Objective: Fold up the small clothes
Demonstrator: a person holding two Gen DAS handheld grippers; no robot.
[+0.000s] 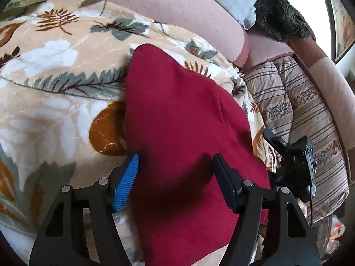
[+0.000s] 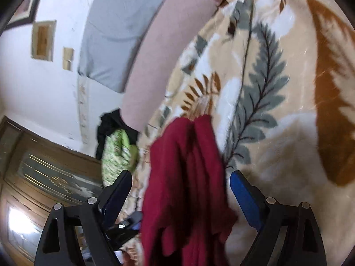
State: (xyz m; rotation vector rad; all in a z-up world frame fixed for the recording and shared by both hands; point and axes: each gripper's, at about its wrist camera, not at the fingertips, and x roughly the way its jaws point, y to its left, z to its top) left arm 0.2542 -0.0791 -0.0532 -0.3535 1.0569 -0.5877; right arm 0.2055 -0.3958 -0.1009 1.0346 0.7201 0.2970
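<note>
A: Starting on the left, what is the left gripper (image 1: 175,161) doing?

B: It is hovering with its jaws spread wide, gripping nothing. The red garment (image 1: 177,115) is lying on the floral blanket (image 1: 55,66) directly beneath and ahead of it, its long axis running away from the fingers toward a rounded far end.

A: And moving rightward?

B: The right gripper (image 2: 180,178) is also standing wide open. In its own view the cloth is passing between the two fingers in bunched folds, but nothing is pinching it. From the left wrist view that gripper is sitting just beside the garment's right edge.

A: Which is nearer the cloth?

B: Both are close; the left seems centred over the near end.

A: Anything unclear?

B: The near hem is running out of frame below, the right view is blurring, and whether either finger is touching fabric cannot be told.
</note>
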